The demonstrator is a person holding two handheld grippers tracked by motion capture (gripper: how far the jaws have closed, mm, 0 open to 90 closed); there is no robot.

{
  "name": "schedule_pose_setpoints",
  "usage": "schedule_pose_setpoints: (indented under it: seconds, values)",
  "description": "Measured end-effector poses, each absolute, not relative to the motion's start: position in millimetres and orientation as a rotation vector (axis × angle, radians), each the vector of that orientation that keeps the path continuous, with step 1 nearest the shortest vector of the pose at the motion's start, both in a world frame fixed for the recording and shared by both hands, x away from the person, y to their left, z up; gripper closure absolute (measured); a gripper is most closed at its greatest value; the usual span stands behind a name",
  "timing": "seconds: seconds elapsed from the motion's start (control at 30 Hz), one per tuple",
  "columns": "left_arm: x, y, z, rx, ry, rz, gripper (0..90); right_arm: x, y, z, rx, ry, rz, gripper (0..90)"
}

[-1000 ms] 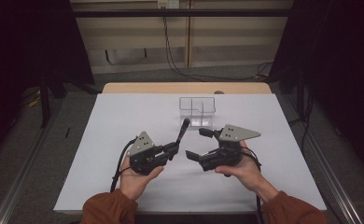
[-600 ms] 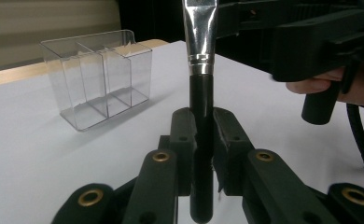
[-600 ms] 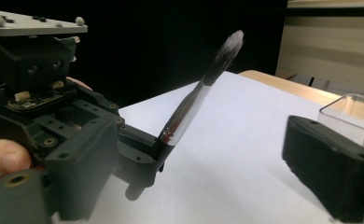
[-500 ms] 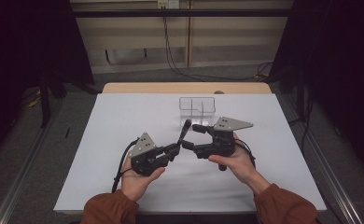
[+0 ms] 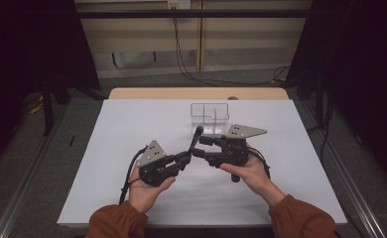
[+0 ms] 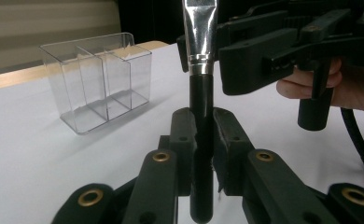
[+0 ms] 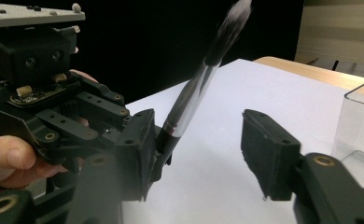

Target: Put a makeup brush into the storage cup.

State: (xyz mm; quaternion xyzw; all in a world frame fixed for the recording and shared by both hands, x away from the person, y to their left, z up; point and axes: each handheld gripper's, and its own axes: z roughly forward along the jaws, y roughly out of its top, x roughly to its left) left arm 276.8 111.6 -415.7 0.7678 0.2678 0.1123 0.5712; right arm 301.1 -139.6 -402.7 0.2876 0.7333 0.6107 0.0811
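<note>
Brush in left hand-held gripper, right hand-held gripper wide, clear divided box empty.

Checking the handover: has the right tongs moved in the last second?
Yes. The right tongs moved left and away from the person, nearer the clear box and the brush.

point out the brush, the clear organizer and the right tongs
brush (image 6: 201, 105), left gripper view, on its black handle
clear organizer (image 6: 98, 88), left gripper view, on its front wall
right tongs (image 7: 196, 154), right gripper view, midway between its open jaws
</note>
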Motion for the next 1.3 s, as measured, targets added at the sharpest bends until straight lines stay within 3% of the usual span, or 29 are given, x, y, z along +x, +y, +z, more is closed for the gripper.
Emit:
schedule_pose_setpoints:
  seconds: [0.4,0.83,1.3]
  values:
    - [276.2,107.9,-417.0,1.819,0.611,0.262,79.4,302.2,-136.8,-403.3,0.856,2.172,1.867,53.4]
    - [275.2,104.7,-418.7,1.826,0.600,0.259,79.4,301.5,-135.5,-405.2,0.852,2.182,1.913,72.1]
    - [277.4,102.6,-421.8,1.831,0.616,0.263,76.5,298.3,-132.2,-404.0,0.823,2.207,1.912,79.5]
